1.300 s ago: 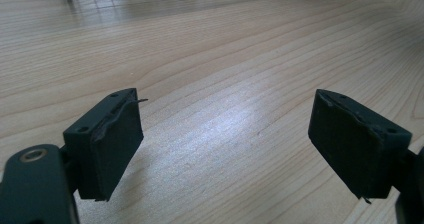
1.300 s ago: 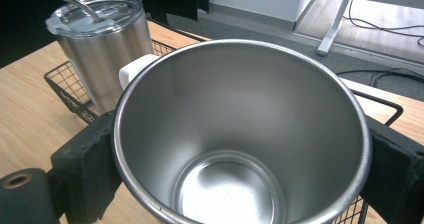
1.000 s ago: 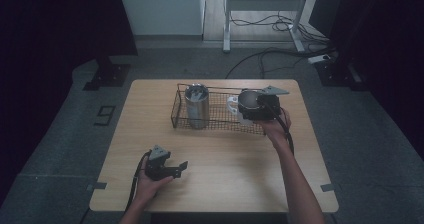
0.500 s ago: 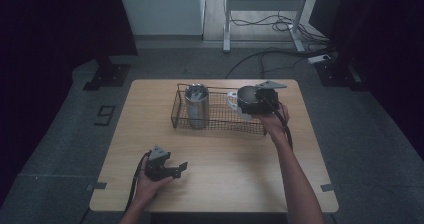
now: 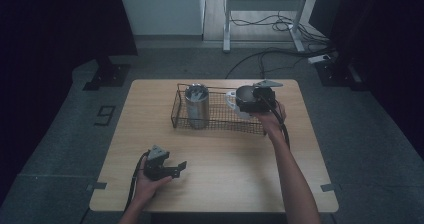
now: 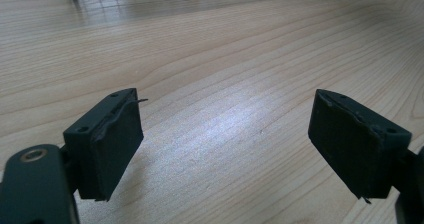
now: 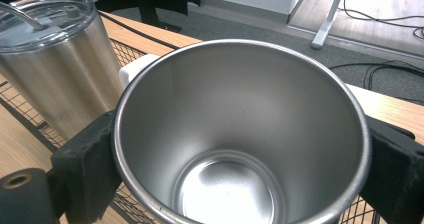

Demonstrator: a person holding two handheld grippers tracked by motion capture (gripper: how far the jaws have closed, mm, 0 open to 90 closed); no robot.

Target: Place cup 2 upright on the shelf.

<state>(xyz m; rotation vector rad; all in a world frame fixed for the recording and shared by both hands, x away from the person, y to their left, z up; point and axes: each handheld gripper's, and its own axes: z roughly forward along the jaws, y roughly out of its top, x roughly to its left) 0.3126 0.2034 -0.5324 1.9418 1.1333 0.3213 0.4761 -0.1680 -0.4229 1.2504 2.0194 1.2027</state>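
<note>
High view: your left gripper [image 5: 175, 168] lay low on the near left part of the wooden table [image 5: 240, 159], jaws apart, nothing between them. Bare tabletop all round it, well apart from the wire basket [image 5: 220, 121]. Your right gripper [image 5: 250, 100] was up at the basket's right end, clamped on an open steel cup [image 5: 246, 95]. Cup sat at or over the basket's right end; can't tell if it touched the wire. A white object [image 5: 231, 100] sat just beside the cup on its left. A lidded steel tumbler [image 5: 196, 106] stood upright in the basket's left half, with open mesh between it and the cup. The basket ran close to the far table edge.

Left gripper view: both black pads stood wide apart over bare wood, gripping nothing. The basket's bottom wire showed far off at the top edge, with free table in between.

Right gripper view: you had both pads pressed on the cup's outer wall, one on each side just under the rim, mouth facing the camera, inside empty. The tumbler, with a clear lid, stood near on the left, apart from the cup. The white object peeked out behind the cup's rim. Basket mesh lay below.
</note>
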